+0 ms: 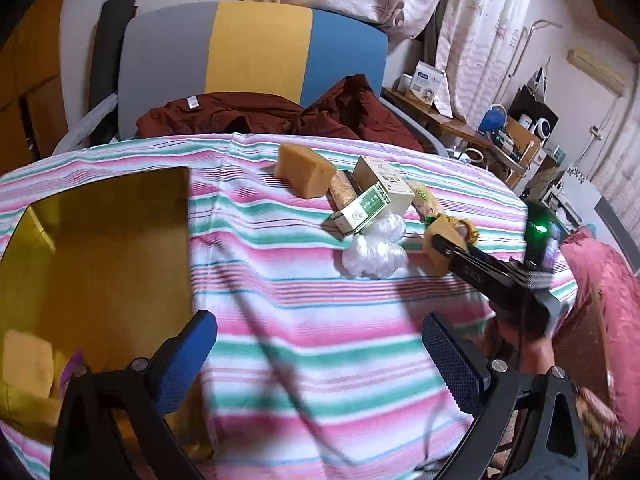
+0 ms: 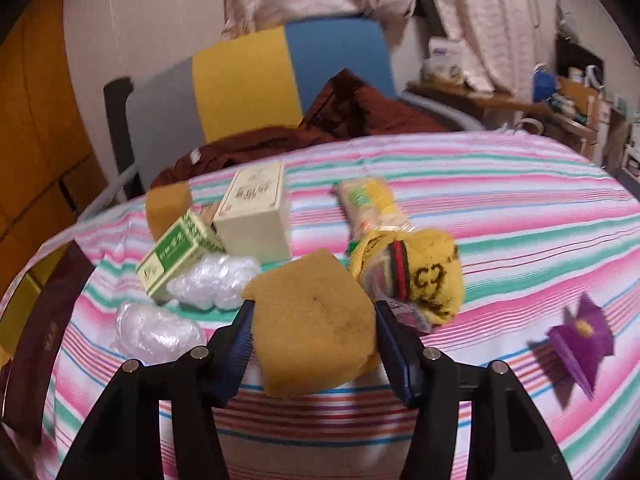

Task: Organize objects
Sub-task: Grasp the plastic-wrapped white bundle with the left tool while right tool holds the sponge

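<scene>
My right gripper (image 2: 314, 344) is shut on a yellow sponge (image 2: 316, 328), held above the striped cloth; the left wrist view shows it too (image 1: 440, 248). Behind it lie a yellow printed pouch (image 2: 424, 280), a snack packet (image 2: 372, 204), a cream box (image 2: 256, 212), a green box (image 2: 180, 256), a second sponge (image 2: 168, 204) and two clear plastic wads (image 2: 216, 280). My left gripper (image 1: 320, 356) is open and empty over the cloth, beside a yellow tray (image 1: 100, 248) at the left. The pile sits ahead of it (image 1: 360, 196).
A purple folded paper piece (image 2: 580, 336) lies on the cloth at the right. A dark red garment (image 1: 260, 116) and a grey, yellow and blue chair back (image 1: 256, 52) stand behind the table. A dark maroon box edge (image 2: 44, 328) is at the left. Cluttered shelves are far right.
</scene>
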Motion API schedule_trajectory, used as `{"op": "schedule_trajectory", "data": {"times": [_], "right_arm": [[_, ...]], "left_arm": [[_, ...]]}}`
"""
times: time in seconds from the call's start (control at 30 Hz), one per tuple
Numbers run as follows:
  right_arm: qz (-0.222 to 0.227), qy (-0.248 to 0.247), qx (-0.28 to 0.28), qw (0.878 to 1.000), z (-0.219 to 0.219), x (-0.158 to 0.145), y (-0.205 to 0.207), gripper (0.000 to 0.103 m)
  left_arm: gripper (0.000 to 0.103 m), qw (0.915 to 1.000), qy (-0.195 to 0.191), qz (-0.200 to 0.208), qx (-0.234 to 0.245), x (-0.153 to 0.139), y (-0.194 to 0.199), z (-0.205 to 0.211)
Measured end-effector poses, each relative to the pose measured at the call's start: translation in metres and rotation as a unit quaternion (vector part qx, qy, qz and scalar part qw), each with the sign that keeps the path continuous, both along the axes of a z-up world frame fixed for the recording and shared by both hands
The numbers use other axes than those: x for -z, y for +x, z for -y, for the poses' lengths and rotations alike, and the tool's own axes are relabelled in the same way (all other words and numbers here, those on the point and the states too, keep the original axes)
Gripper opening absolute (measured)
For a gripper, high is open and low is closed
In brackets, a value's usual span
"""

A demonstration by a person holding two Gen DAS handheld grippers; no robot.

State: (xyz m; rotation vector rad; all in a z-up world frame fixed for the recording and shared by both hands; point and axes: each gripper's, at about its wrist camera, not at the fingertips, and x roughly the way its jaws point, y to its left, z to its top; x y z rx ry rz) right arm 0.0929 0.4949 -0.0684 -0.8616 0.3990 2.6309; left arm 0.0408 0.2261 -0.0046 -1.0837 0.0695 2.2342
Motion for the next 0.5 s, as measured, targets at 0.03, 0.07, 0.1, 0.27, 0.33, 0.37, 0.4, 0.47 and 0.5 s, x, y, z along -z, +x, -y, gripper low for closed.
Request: {"op": "schedule_trajectory", "data": {"times": [0.03, 0.07, 0.1, 0.27, 0.33, 0.37, 0.4, 0.47, 0.5], "right_arm": [[-0.007, 0.007, 0.008, 1.0, 0.001, -0.002, 0.003, 0.058], [-0.012, 0.011, 0.015, 1.0, 0.001, -0.003, 0.006, 0.058], [-0.016, 0.013, 0.022, 1.0, 0.0, -0.004, 0.008, 0.058], [-0.018, 0.005, 0.048, 0.999, -0.008, -0.001, 0.01, 0.059], [-0.014, 0.002, 0.05, 0.999, -0.009, -0.001, 0.009, 0.06], [-0.012, 0.002, 0.05, 0.999, -0.009, 0.0, 0.009, 0.06], [-0.008, 0.004, 0.052, 0.999, -0.009, 0.001, 0.008, 0.06], [-0.005, 0.006, 0.054, 0.999, -0.008, 0.003, 0.008, 0.06], [-0.005, 0.008, 0.056, 0.998, -0.008, 0.003, 0.008, 0.06]], "left_arm": [[0.103, 0.9999, -0.01, 0.002, 0.003, 0.003, -0.004, -0.01], [0.103, 0.9999, -0.014, 0.005, 0.008, 0.005, -0.007, -0.018], [0.103, 0.9997, -0.016, 0.007, 0.016, 0.008, -0.011, -0.027], [0.103, 0.9973, -0.054, 0.007, 0.048, 0.025, -0.029, -0.077], [0.103, 0.9955, -0.071, 0.01, 0.062, 0.033, -0.036, -0.094], [0.103, 0.9942, -0.079, 0.018, 0.071, 0.038, -0.04, -0.104], [0.103, 0.9933, -0.083, 0.023, 0.077, 0.041, -0.042, -0.111], [0.103, 0.9928, -0.089, 0.023, 0.076, 0.046, -0.046, -0.122], [0.103, 0.9925, -0.092, 0.023, 0.076, 0.049, -0.047, -0.126]]}}
